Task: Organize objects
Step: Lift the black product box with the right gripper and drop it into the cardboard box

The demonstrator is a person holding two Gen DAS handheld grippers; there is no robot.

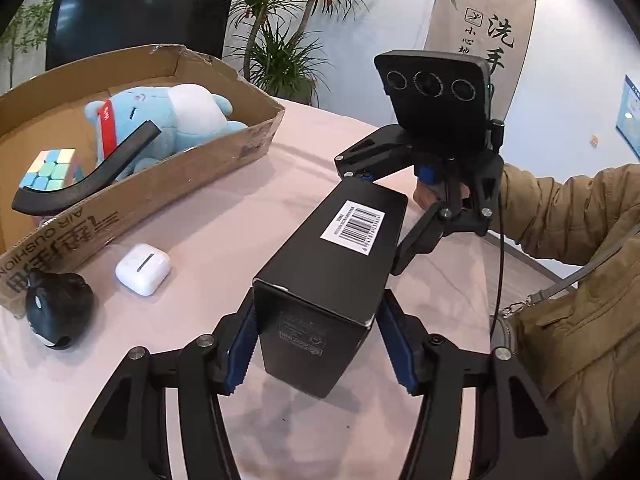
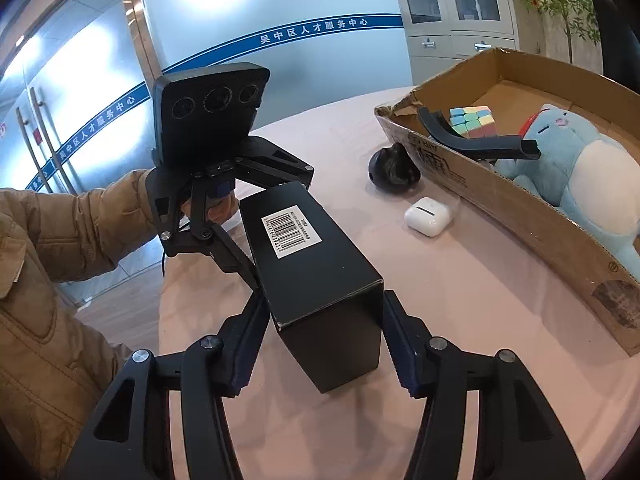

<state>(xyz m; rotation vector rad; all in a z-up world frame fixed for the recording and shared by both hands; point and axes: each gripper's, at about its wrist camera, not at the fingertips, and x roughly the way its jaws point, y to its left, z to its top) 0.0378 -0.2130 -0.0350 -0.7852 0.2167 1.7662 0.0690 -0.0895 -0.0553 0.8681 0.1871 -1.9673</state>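
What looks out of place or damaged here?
The brown cardboard box has a torn, ragged rim, and a curved black bar pokes out over its wall instead of lying inside beside the pastel puzzle cube.

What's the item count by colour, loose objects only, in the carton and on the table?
Black: 3: long box, curved bar, small pouch
White: 1: earbud case
Blue: 1: plush toy
Multicolour: 1: puzzle cube
Total: 6
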